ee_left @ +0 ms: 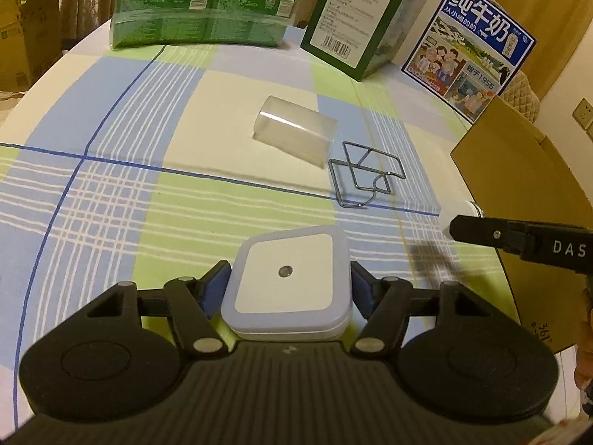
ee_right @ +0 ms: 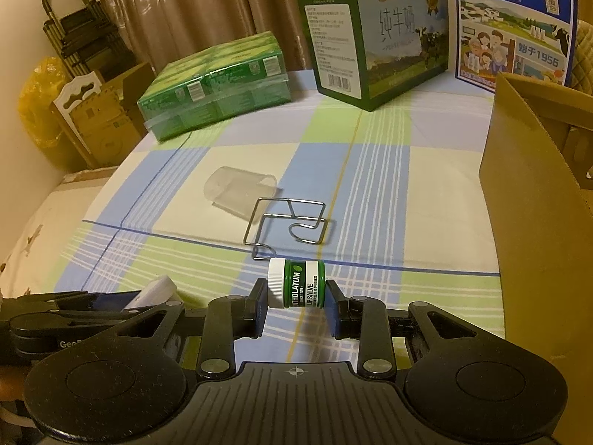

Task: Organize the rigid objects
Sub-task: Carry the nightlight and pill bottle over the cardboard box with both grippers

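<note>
Where readable, "LIP SALVE" jar (ee_right: pixel 296 283) label.

You are working in a home, likely a living or storage room. A checked tablecloth (ee_right: pixel 370 170) is covering the table, brown curtains (ee_right: pixel 192 3) are hanging behind it, milk cartons (ee_right: pixel 381 37) and a green multipack (ee_right: pixel 215 85) are sitting on it, and cardboard boxes (ee_right: pixel 107 126) are standing alongside.

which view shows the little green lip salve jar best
The right wrist view: the lip salve jar lies on its side between the right gripper fingers, label readable. The left wrist view shows only its white cap behind that gripper's finger.
</note>
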### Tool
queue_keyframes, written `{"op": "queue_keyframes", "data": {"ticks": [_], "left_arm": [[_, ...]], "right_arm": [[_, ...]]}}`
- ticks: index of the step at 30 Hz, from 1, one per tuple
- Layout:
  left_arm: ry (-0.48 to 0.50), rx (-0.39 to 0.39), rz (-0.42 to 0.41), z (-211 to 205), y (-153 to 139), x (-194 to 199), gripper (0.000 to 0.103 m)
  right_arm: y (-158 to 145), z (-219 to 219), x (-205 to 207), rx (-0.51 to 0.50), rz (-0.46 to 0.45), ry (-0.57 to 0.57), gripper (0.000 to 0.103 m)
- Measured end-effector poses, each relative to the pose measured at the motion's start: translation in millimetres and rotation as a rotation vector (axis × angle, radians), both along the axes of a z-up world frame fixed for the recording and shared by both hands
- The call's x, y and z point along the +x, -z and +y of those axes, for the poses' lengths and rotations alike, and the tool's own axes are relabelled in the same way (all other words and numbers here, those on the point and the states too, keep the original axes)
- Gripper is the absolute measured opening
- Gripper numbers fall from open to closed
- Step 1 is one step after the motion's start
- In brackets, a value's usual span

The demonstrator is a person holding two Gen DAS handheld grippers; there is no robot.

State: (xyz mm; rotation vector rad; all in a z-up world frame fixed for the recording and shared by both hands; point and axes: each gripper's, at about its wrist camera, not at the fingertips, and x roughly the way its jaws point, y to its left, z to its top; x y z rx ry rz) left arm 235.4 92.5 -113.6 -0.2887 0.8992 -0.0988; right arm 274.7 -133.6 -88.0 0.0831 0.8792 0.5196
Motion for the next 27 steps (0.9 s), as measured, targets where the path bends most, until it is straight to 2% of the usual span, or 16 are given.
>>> {"op": "queue_keyframes", "data": {"ticks": [9, 13, 17, 23, 27], "left_arm": [[0.052, 0.050, -0.057, -12.5, -14.4, -8.3, 0.063], [0.042, 0.012, -0.080, -15.2, -22.7, -8.8, 0.063], [0.051, 0.019, -0.110, -25.8, -32.9, -10.9, 0.063], [0.043, 0.044, -0.141, -40.3, -45.0, -32.9, 0.063], [0.020, 0.068, -0.166, -52.1, -60.4, -57.6, 0.063]], "right_arm": [[-4.2, -1.8, -2.2, 0.015, -0.010, 0.007, 0.028], [-7.1, -1.2, -6.7, 0.023, -0.017, 0.007, 0.028], [-9.8, -1.6, -12.7, 0.009, -0.041, 0.016, 0.028], [-13.8, -19.0, -42.9, 0.014, -0.061, 0.076, 0.028], [-27.6, -33.2, -68.8, 0.040, -0.082, 0.110, 0.028]]}}
